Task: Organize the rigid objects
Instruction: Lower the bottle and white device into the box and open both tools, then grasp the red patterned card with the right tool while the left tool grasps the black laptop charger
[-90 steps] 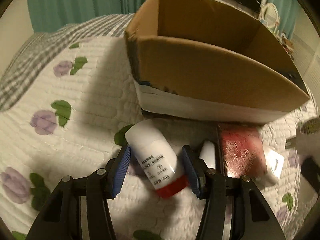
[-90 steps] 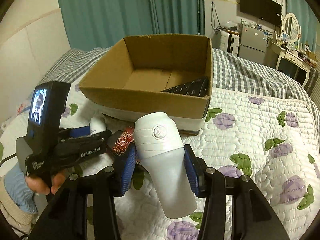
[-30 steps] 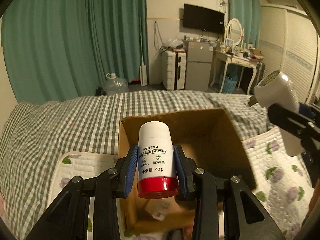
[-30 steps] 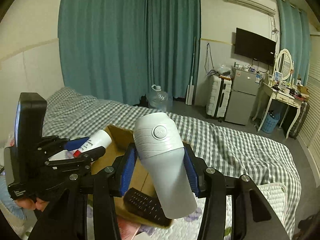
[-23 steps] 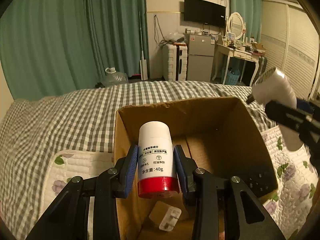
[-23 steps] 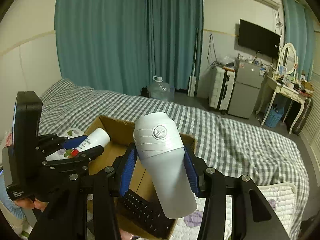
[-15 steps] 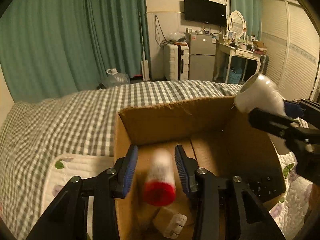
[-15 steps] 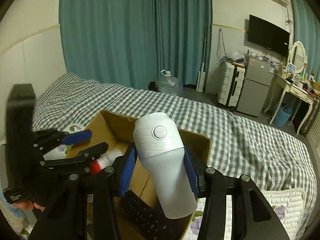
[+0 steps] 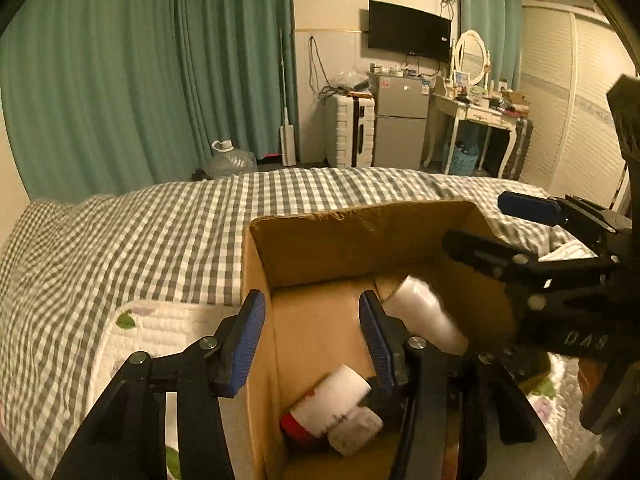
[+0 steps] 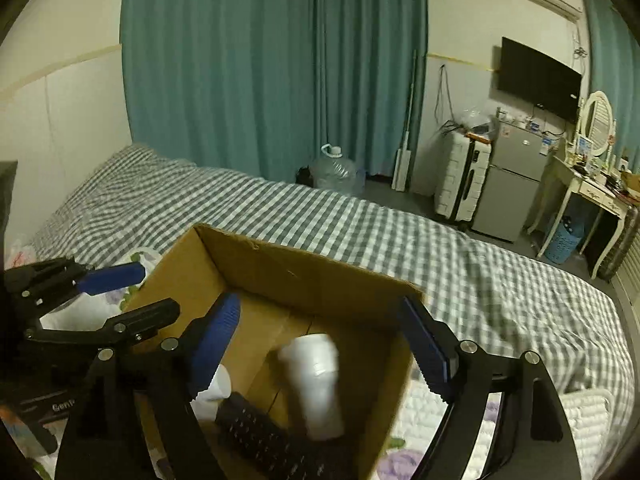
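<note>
Both claws spread, empty; bottle (image 9: pixel 326 406) and dryer (image 10: pixel 316 384) below in box (image 9: pixel 360 240)

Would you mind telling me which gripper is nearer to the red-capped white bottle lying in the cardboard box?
Left. The left gripper hangs open directly above the red-capped white bottle in the cardboard box; the right gripper is open farther along, above the white hair dryer.

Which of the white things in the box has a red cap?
The white bottle lying on its side at the near end of the cardboard box; the bigger white dryer has none.
</note>
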`<state>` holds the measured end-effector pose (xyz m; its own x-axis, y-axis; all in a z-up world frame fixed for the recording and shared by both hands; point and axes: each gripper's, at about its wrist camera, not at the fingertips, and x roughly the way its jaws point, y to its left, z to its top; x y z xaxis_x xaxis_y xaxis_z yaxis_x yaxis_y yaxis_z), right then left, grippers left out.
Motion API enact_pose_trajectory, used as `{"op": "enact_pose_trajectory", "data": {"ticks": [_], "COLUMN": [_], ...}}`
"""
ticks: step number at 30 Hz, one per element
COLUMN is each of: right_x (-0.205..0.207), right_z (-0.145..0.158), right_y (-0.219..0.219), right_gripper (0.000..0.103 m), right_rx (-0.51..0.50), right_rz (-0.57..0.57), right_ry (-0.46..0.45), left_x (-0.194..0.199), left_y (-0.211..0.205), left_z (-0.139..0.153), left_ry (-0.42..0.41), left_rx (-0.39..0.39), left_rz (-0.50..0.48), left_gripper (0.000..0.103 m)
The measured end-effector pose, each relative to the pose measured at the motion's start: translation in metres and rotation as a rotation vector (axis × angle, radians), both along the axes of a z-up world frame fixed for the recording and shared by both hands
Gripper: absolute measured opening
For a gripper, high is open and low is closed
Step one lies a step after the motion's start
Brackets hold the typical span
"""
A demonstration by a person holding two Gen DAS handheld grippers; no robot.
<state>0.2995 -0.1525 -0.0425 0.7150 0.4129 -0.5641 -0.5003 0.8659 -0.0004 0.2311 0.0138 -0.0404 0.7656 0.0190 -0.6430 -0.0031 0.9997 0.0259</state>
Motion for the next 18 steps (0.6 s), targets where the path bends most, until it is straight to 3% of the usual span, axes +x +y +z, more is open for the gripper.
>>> {"op": "enact_pose_trajectory", "data": {"ticks": [6,9,14,18], "right_x": [-0.059,-0.095,-0.142,-0.155], "right_z": [0.03,0.029,-0.002,-0.035], "right_y": [-0.022,-0.032,-0.042,-0.043], "right_gripper": [0.082,0.083,0.083,0.083], "right_rx": [-0.004,0.022,-0.019,-0.067], "right_rz": [-0.045,-0.032,-0.035,-0.02], "right_ry": [-0.078,-0.077,-0.08,0.012], "left_x": [-0.042,-0.068,-0.098,-0.109], "left_y": [-0.007,-0.008,-0.009,-0.015], "left_z": [0.02,0.022,0.004,-0.014], "left_ry": [-0.033,-0.046,-0.022,0.018], "left_rx": [0.005,-0.003,0.003,0.013], "left_rz": [-0.013,-0.009,-0.016,-0.012], "left_gripper": [0.059,0.062,0.063,0.063]}}
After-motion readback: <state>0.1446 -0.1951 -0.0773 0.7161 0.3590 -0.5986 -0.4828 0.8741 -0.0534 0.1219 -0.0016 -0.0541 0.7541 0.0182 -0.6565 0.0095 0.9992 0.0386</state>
